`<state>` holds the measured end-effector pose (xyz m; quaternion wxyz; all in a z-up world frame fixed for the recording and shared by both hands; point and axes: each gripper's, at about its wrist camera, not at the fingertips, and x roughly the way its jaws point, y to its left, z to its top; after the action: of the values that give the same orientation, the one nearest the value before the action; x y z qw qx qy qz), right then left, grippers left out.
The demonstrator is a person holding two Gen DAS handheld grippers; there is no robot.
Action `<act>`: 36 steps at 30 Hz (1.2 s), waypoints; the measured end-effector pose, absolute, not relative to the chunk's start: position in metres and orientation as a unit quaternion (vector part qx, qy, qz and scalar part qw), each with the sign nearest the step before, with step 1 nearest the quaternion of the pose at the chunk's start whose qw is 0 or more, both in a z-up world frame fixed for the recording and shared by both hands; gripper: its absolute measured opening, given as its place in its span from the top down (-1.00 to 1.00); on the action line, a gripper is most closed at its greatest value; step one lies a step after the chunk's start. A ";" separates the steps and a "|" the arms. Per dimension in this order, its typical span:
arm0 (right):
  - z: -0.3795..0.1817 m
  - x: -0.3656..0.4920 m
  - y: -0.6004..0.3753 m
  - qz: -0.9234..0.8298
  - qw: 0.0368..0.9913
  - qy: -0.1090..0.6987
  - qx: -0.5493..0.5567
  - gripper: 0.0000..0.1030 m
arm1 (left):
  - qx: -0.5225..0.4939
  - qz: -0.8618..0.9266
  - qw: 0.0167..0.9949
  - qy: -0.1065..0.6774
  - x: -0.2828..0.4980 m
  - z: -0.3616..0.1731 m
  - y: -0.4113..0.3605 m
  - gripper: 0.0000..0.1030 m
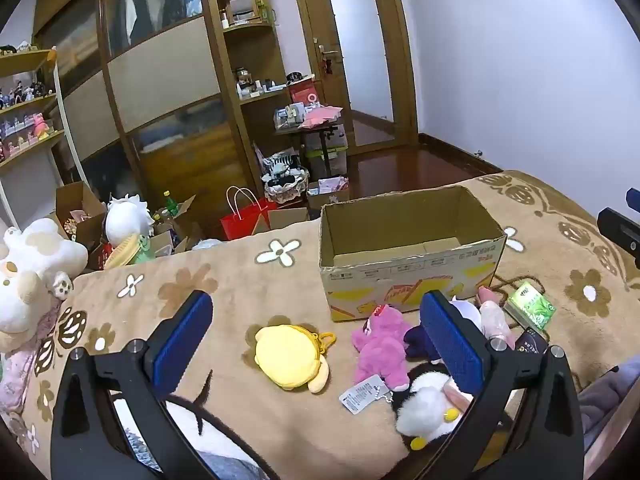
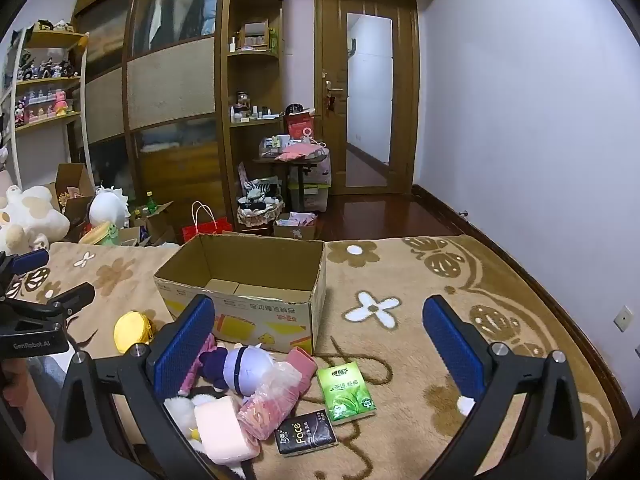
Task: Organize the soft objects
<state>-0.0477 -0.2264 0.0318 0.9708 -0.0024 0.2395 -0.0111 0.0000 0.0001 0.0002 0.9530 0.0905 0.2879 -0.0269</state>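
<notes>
An open, empty cardboard box [image 1: 408,236] stands on the brown flowered blanket; it also shows in the right wrist view [image 2: 248,280]. In front of it lie a yellow plush pouch [image 1: 290,356], a pink plush bear [image 1: 382,348], a purple-and-white doll [image 2: 240,368], a black-and-white plush [image 1: 424,404], a pink wrapped bundle [image 2: 276,396], a pink block [image 2: 222,432], a green tissue pack [image 2: 346,392] and a black tissue pack [image 2: 306,434]. My left gripper [image 1: 320,336] is open above the toys. My right gripper [image 2: 320,336] is open and empty above the tissue packs.
A large white plush [image 1: 32,268] sits at the blanket's left edge. Beyond the bed are cardboard boxes [image 1: 80,216], a red paper bag [image 1: 244,220], a basket [image 1: 284,184], a wardrobe and a door [image 1: 360,52].
</notes>
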 end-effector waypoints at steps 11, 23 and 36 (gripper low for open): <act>0.032 -0.050 -0.225 -0.015 0.971 0.238 -0.001 -1.00 | 0.101 -0.023 0.954 0.281 -0.001 0.000 -0.006 -0.99; 0.035 -0.049 -0.228 -0.014 0.972 0.236 0.002 -1.00 | 0.100 -0.021 0.954 0.280 -0.004 0.002 -0.002 -0.99; 0.033 -0.049 -0.228 -0.013 0.972 0.236 0.004 -1.00 | 0.099 -0.018 0.955 0.281 -0.002 0.005 0.002 -0.99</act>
<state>-0.0489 -0.2278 0.0330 0.9717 0.0041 0.2358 -0.0134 -0.0019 0.0015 0.0051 0.9545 0.0991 0.2806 -0.0175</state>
